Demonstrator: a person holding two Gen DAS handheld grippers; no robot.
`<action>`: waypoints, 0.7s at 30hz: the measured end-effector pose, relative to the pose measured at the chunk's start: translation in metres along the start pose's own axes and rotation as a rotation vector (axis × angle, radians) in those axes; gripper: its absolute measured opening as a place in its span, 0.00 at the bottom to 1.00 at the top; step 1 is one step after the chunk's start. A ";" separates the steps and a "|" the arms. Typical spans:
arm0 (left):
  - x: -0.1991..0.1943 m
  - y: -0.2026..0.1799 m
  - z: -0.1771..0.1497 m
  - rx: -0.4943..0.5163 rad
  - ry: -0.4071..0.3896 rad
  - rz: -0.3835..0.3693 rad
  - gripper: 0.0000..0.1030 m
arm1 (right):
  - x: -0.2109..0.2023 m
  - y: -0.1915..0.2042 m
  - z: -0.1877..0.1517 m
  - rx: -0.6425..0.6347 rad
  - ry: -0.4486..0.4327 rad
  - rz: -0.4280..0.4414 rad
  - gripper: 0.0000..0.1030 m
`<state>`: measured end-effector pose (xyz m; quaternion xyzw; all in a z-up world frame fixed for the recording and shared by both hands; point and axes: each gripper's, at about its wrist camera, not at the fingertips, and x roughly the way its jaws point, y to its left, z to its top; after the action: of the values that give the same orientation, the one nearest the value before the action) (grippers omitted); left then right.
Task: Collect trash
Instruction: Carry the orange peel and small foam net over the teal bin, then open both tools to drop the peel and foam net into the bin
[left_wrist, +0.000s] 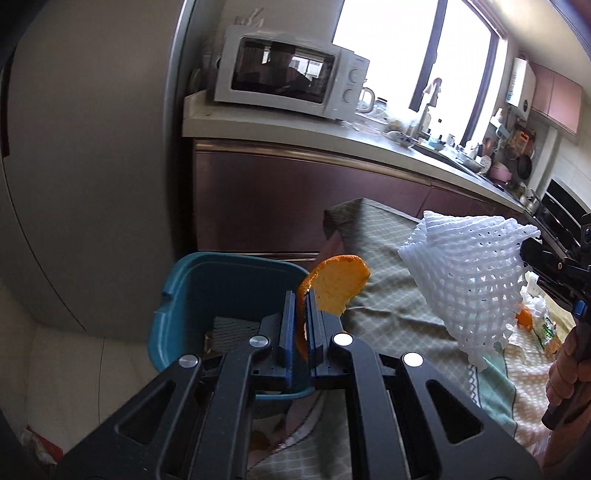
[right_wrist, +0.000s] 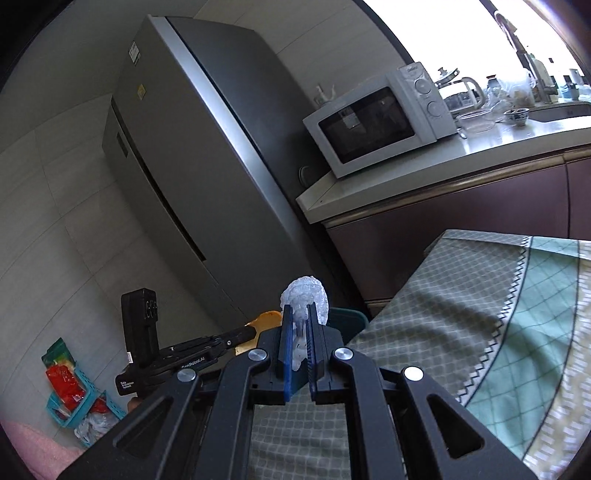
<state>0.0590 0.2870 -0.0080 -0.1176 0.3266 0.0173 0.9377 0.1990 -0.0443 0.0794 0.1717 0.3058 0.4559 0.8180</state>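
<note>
Two pieces of trash are being carried: orange peel (left_wrist: 338, 284) is being pinched in the nearly closed left gripper (left_wrist: 301, 321) above the teal bin (left_wrist: 184, 295); white foam netting (left_wrist: 469, 280) is being clamped in the right gripper (right_wrist: 300, 332) nearby. Release is probably being called for next.

A tall grey fridge (right_wrist: 192, 155) is seen by a tiled wall (right_wrist: 48, 206). A white microwave (right_wrist: 380, 122) is set on the pale bench (right_wrist: 517, 136) above dark red cupboards (left_wrist: 295, 199). Bright light is let in through a big window (left_wrist: 399, 48). A checked cloth (right_wrist: 461, 295) is spread nearby.
</note>
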 end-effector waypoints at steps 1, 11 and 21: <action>0.003 0.008 0.000 -0.007 0.006 0.017 0.06 | 0.010 0.003 0.000 -0.004 0.015 0.002 0.06; 0.057 0.049 -0.013 -0.051 0.098 0.127 0.07 | 0.109 0.000 -0.009 0.012 0.209 -0.036 0.06; 0.100 0.069 -0.025 -0.120 0.166 0.124 0.12 | 0.167 -0.011 -0.028 0.040 0.372 -0.082 0.16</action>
<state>0.1152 0.3442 -0.1033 -0.1540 0.4083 0.0852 0.8957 0.2543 0.0921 -0.0053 0.0880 0.4676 0.4401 0.7615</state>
